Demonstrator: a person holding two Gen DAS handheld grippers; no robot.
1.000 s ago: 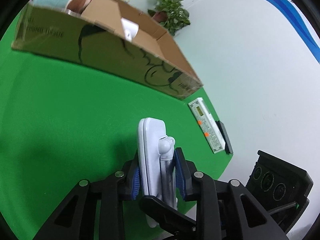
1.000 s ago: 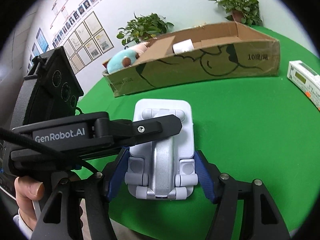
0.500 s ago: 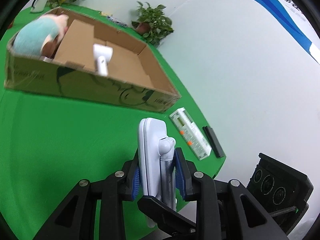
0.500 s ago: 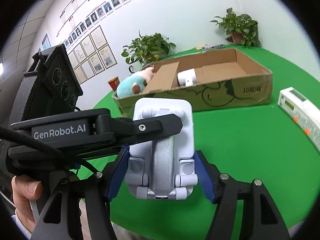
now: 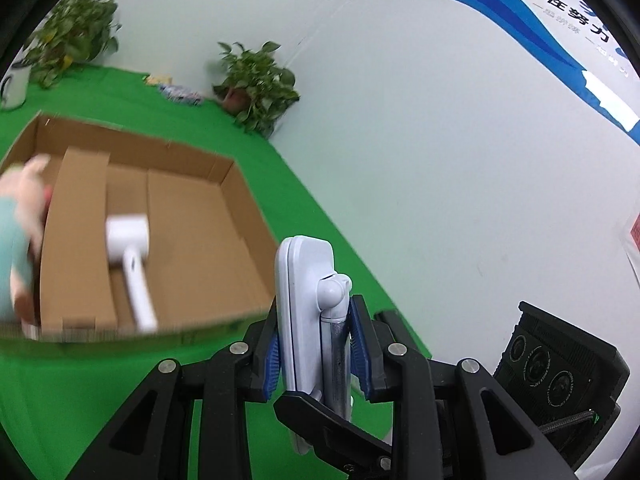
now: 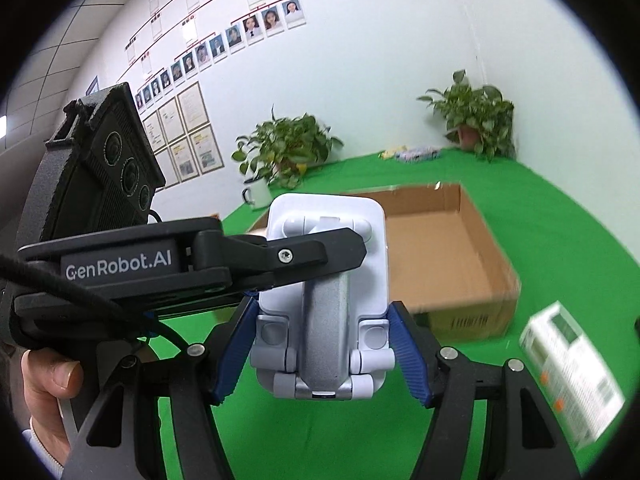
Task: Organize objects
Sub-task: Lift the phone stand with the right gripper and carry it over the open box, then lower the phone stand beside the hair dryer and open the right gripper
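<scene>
Both grippers hold one white and silver phone stand (image 5: 306, 312), raised above the green table. My left gripper (image 5: 316, 354) is shut on its edges. My right gripper (image 6: 322, 354) is shut on its sides, and the stand (image 6: 324, 280) fills the middle of the right wrist view, with the left gripper's black finger (image 6: 280, 258) crossing it. An open cardboard box (image 5: 168, 216) lies ahead and below; it holds a white handheld device (image 5: 130, 248) and a teal and pink plush toy (image 5: 16, 232) at its left end.
A white boxed item with orange marks (image 6: 572, 372) lies on the green table (image 6: 560, 220) right of the box (image 6: 440, 256). Potted plants (image 5: 256, 84) (image 6: 286, 152) and a white mug (image 6: 256, 194) stand at the far edge by the wall.
Both grippers have risen with the phone stand and moved toward the box. The box's inside now shows from above, where its side wall showed before.
</scene>
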